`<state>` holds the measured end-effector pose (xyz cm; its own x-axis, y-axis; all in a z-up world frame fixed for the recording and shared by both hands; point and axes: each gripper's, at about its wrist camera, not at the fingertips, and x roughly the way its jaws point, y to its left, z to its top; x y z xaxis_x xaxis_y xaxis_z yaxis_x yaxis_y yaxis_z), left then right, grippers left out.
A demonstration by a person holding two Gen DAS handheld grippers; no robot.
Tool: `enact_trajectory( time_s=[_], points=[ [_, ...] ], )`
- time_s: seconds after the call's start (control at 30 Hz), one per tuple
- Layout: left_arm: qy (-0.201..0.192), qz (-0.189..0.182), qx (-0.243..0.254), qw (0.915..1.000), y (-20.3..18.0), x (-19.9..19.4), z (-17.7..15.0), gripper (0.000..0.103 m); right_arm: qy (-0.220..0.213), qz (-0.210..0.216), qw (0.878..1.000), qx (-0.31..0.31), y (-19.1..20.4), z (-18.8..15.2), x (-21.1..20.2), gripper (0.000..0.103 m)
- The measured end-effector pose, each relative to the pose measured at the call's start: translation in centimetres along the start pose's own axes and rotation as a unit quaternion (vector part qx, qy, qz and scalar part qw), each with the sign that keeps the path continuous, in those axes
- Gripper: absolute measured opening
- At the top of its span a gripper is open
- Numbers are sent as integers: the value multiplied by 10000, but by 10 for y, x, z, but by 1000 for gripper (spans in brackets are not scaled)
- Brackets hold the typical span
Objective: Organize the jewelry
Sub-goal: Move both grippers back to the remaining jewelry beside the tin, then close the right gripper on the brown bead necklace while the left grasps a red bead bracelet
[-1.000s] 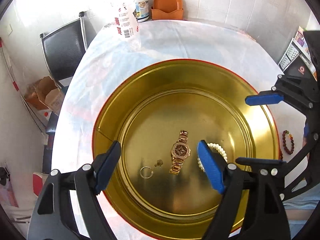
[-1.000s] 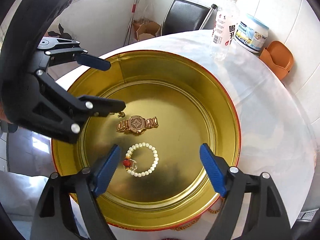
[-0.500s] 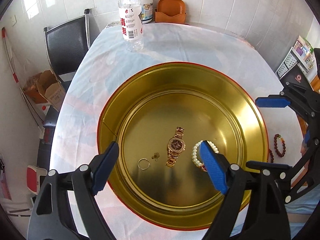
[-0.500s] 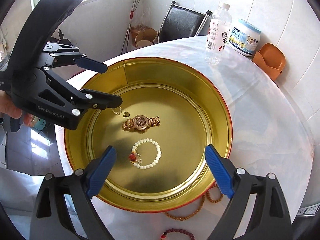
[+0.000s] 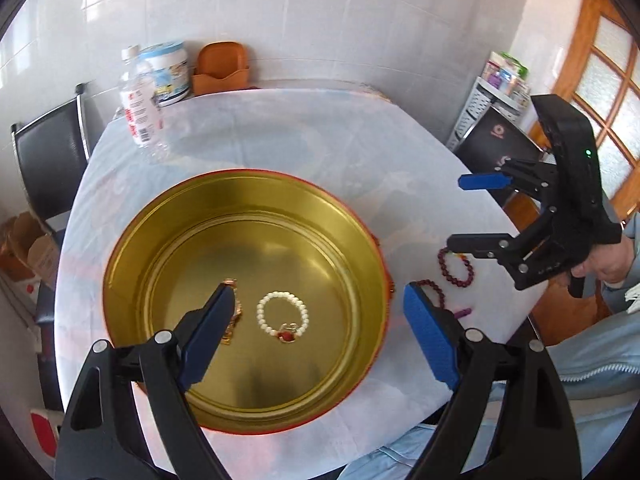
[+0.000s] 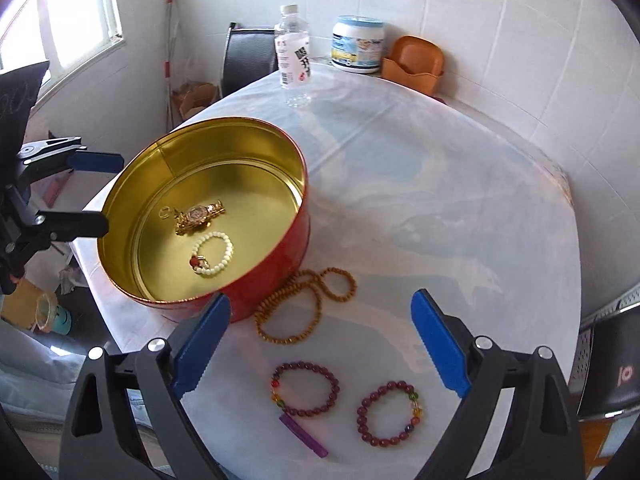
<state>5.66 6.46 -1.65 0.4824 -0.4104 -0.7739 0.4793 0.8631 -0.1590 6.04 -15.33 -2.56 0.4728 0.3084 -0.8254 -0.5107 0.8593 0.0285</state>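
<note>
A round tin (image 6: 272,280), red outside and gold inside (image 5: 168,216), stands on the white cloth. Inside lie a gold watch (image 6: 198,214), a white bead bracelet (image 6: 228,248) with a red charm, and a small ring (image 6: 164,213). My left gripper (image 5: 320,300) hovers over the tin with its jaws opening and nothing between them; its left finger hides part of the watch (image 5: 236,308). My right gripper (image 6: 320,304) is open above the cloth beside the tin. Below it lie a brown bead necklace (image 6: 318,308) and two dark red bracelets (image 6: 334,384) (image 6: 362,412).
A purple tube (image 6: 304,436) lies by the nearer bracelet. At the table's far side stand a water bottle (image 6: 294,52), a white tub (image 6: 358,44) and an orange holder (image 6: 416,64). A black chair (image 6: 248,60) stands behind. A person's hand (image 5: 604,268) holds the right gripper.
Both grippers have lifted and drawn back from the tin. The right one has swung right, out over the bracelets on the cloth. The left one has turned toward the tin's right side.
</note>
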Motion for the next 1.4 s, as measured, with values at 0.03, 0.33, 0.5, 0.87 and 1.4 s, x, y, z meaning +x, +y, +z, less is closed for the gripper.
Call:
enact_trajectory(
  time_s=[0.03, 0.33, 0.5, 0.87, 1.4],
  points=[
    [20, -94, 105, 9999, -6, 2, 0, 84, 2, -54, 10000, 56, -1, -4, -3, 92],
    [258, -216, 454, 9984, -66, 21, -9, 84, 175, 67, 9995, -260, -17, -28, -1, 92],
    [311, -54, -36, 9995, -104, 49, -12, 84, 394, 378, 9952, -810, -41, -42, 14, 92],
    [664, 294, -1734, 9822, -141, 118, -47, 84, 582, 1021, 9790, -1663, -76, -77, 26, 92],
    [445, 1284, -2571, 9568, -119, 142, -62, 84, 401, 1323, 9748, -1751, -54, -9, 97, 86]
  ],
)
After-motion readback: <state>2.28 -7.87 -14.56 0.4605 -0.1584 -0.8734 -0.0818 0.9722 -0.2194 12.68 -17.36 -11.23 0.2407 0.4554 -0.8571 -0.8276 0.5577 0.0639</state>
